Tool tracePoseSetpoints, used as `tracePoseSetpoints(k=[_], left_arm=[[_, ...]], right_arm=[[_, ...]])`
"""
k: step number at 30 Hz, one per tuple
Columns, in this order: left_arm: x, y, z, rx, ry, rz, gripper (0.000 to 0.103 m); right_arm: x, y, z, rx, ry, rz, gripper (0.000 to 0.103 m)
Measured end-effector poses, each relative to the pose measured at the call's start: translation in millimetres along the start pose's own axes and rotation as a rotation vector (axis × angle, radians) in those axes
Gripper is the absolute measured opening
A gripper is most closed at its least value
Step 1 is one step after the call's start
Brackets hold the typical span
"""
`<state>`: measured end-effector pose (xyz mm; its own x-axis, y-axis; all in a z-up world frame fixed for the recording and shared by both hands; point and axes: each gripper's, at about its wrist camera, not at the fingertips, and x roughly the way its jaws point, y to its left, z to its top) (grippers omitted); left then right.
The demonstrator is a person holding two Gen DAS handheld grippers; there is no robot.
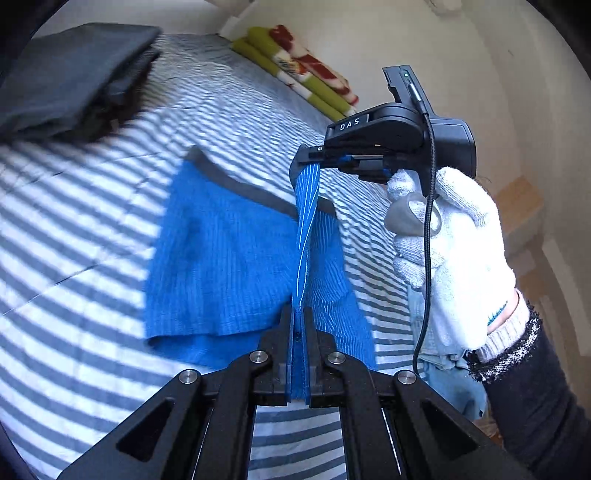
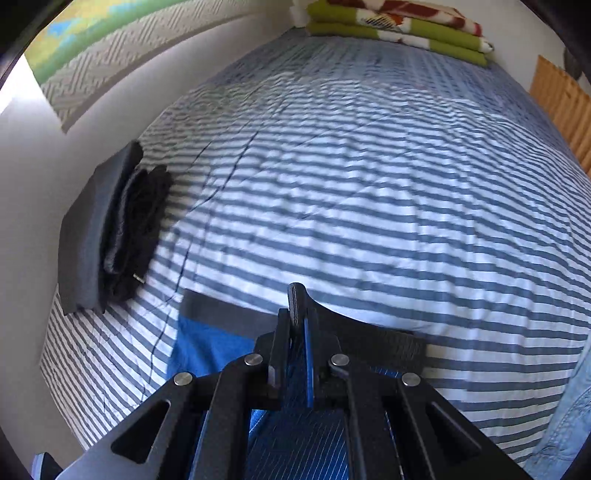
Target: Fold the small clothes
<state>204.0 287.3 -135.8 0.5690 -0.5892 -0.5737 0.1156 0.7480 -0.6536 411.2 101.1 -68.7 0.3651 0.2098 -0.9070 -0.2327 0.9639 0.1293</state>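
Note:
A small blue garment [image 1: 229, 251] with a dark grey waistband [image 1: 236, 184] lies on the striped bed [image 1: 92, 206]. One edge of it is lifted and pulled taut between both grippers. My left gripper [image 1: 297, 314] is shut on the near end of that blue edge. My right gripper [image 1: 314, 157], held by a white-gloved hand [image 1: 454, 258], is shut on the far end near the waistband. In the right wrist view, the right gripper [image 2: 299, 314] pinches blue cloth [image 2: 308, 354], with the garment [image 2: 207, 347] and its waistband [image 2: 221, 310] below it.
A folded dark pile [image 1: 70, 85] sits at the back left of the bed, seen as the dark pile [image 2: 110, 229] by the wall. A folded green, red and white blanket [image 2: 399, 26] lies at the far end. Pale denim [image 1: 443, 365] lies at the right edge.

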Motion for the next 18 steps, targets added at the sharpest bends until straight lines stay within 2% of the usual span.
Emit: tracePoseSetpoints(k=[7,13,18], left_arm=[[-28,57,-8,-0.073,-0.019,0.022,0.002],[-38,71,-17,-0.105,-0.017,0.028,0.002],[-33,78,-18,-0.114,0.013,0.04,0.002]], right_arm=[[39,64,3,-0.064,0.053,-0.04,0.006],[68,95,5,-0.09,0.088,-0.061,0.006],[87,106,5,-0.108,0.099,-0.095,0.006]])
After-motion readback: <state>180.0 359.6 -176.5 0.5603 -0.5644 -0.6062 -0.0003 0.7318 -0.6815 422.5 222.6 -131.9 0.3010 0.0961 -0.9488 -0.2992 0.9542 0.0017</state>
